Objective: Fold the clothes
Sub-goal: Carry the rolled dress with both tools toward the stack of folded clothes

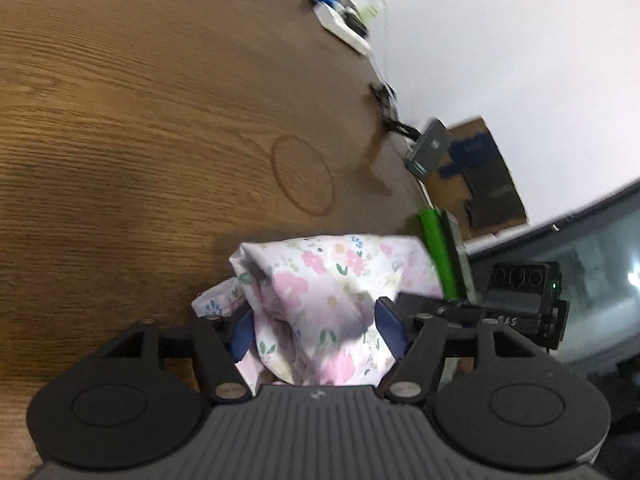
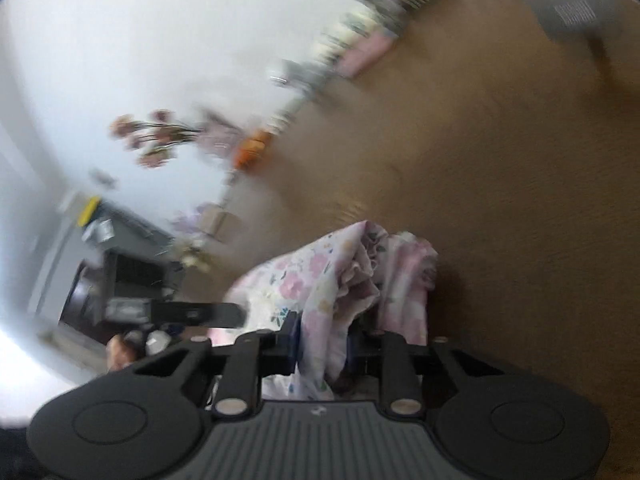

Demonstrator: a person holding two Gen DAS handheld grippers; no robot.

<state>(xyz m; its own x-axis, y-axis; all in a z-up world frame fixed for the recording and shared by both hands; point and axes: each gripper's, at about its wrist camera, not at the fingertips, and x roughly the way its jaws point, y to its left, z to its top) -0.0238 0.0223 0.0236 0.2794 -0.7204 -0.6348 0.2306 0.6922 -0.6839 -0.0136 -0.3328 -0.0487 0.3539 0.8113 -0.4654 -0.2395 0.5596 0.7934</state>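
A white garment with pink flowers [image 1: 320, 276] lies bunched on the brown wooden table [image 1: 140, 120]. My left gripper [image 1: 316, 332] stands open around the bunch, and the inner faces of its blue pads [image 1: 242, 332] are partly bare. In the right wrist view the same garment [image 2: 312, 280] rises in folds from the table [image 2: 500, 160]. My right gripper [image 2: 322, 344] is shut on a fold of it, its pads close together with cloth pinched between them. The two grippers hold the bunch from opposite sides.
A cardboard box [image 1: 476, 184] and a green roll [image 1: 436, 248] sit at the table's right edge by the white wall. White clutter [image 1: 340, 20] lines the far edge. In the blurred right view an orange object [image 2: 252, 152] and flowers [image 2: 152, 140] stand along the wall.
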